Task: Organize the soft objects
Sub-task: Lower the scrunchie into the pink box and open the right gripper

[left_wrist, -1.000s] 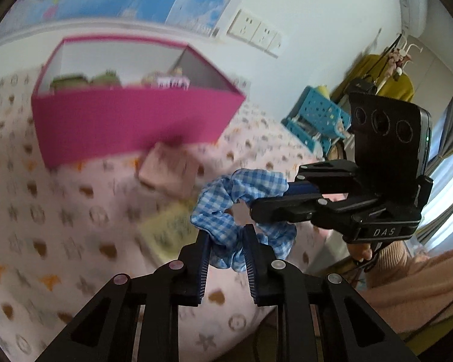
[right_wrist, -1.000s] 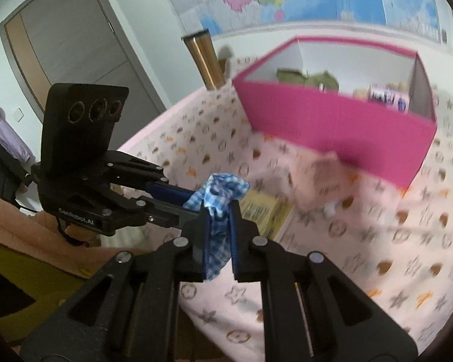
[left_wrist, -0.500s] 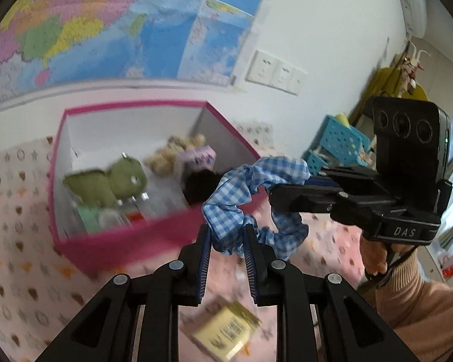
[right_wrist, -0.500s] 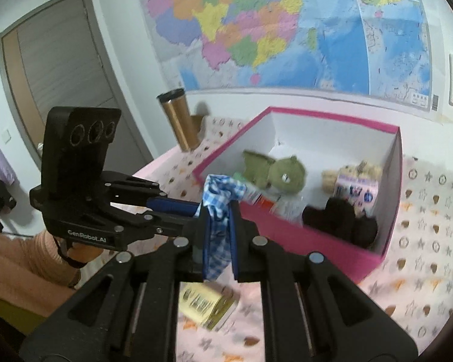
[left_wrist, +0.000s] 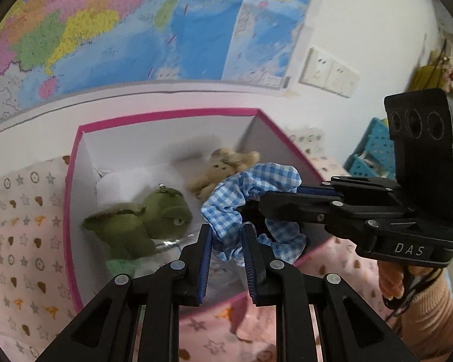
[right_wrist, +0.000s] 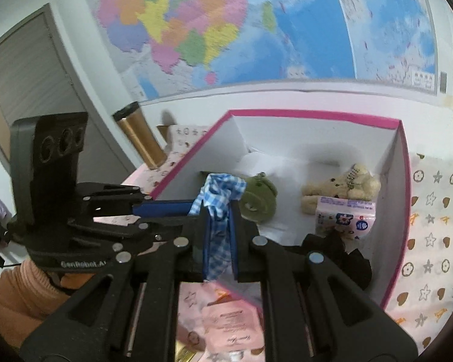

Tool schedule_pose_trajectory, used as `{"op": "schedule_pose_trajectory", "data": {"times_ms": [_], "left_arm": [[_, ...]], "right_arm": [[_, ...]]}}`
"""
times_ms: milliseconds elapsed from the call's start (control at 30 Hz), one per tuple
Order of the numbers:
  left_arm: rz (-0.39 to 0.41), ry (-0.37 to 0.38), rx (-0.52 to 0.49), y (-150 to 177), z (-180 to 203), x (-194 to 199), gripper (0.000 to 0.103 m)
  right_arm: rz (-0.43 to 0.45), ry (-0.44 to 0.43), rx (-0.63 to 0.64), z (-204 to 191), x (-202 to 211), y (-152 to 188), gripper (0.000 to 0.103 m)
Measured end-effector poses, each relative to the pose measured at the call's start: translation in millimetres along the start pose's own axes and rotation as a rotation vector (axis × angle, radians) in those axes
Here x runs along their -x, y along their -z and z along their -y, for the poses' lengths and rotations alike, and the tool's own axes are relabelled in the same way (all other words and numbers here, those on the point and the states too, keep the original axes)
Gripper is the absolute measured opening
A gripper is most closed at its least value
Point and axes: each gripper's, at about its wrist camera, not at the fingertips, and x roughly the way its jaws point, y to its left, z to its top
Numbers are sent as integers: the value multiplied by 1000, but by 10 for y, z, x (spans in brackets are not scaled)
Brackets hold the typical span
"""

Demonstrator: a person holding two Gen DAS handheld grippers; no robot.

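We hold the blue gingham scrunchie above the pink box, left gripper and right gripper both clamped on it, stretching it for release beside the green plush.

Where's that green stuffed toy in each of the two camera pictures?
Left wrist view: green plush toy lies left of centre, inside the pink box.
Right wrist view: green plush toy at centre, just right of the checked scrunchie.
Shared landmark: beige teddy beside it.
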Motion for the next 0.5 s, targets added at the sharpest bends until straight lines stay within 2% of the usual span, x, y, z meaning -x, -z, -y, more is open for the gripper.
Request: {"op": "schedule_pose_trajectory", "data": {"times_ms": [100,167,233,300,500], "left_arm": [[-25,-17,15,-36,-43,-132,19],[-43,-23,23,-44,-63,-203,20],[-53,-35,39,-35,-87,-234,21],[-46,-40,49,-8,-123,-214,23],[-11,-61,45,87,-98,-115,24]], "right_arm": [[-29,22,-27,109,-158,-19,15],[-61,73,-55,200,-268,-8,19],[-75,137,-56,240,-319,-3,28],[-84,176,-78,309,-330,20,33],[-71,216,-79,370,-193,90,34]]}}
